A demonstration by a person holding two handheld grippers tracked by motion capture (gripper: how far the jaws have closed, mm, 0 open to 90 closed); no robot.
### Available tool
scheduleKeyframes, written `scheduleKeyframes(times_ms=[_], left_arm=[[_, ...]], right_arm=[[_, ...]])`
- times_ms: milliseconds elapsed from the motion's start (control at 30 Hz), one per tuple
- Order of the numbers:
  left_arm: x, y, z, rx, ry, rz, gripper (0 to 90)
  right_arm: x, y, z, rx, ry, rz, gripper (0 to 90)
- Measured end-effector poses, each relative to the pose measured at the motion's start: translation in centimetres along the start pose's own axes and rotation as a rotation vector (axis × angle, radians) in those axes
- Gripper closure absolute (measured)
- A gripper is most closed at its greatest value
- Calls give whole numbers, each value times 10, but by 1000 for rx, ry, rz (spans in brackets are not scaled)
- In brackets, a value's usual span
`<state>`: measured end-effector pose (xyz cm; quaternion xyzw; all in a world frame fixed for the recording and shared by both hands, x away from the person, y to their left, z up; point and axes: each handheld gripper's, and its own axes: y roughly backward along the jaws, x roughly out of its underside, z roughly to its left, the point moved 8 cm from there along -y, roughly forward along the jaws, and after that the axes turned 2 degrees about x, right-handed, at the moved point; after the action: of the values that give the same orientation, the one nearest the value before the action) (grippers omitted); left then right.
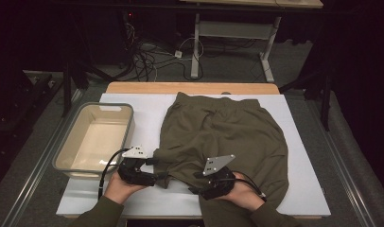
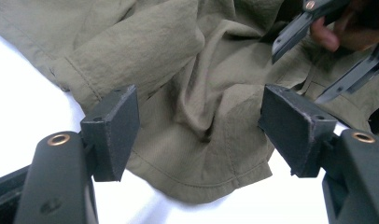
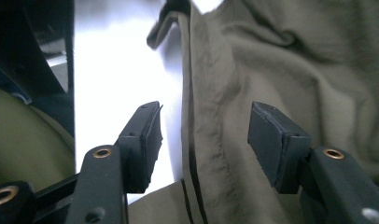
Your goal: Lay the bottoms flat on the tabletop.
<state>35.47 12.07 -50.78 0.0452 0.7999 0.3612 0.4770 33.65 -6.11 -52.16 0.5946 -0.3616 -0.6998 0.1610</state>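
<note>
While both grippers gape — olive garment [image 1: 228, 137] between jaws

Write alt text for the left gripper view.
An olive-green garment lies rumpled on a white table, its hemmed corner between the left gripper's two open black fingers. The right gripper shows at top right.

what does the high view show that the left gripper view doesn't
The high view alone shows the grey rectangular plastic bin at the table's left, the whole white table top and the floor cables. The left gripper view alone shows the left gripper jaws standing open around a stitched hem corner, pads off the cloth. Both show the olive-green fabric garment and the right gripper.
</note>
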Motion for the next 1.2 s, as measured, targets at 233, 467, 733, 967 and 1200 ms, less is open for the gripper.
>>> scheduleKeyframes(times_ms=[233,467,733,967,1200], left_arm=[[-1,1,1,-4,1,-9,279],[-10,5,1,-15,-7,-37,226],[-16,7,-2,-7,-21,-63,197],[-16,6,-3,-6,-24,-72,197],[-14,2,-3,-9,-33,-55,197]], right_arm=[[6,-8,-2,54,33,52,727],[2,-6,4,11,25,35,898],[-3,-2,41,-123,63,17,898],[0,-4,76,-228,126,42,898],[-4,-8,100,-307,142,27,898]])
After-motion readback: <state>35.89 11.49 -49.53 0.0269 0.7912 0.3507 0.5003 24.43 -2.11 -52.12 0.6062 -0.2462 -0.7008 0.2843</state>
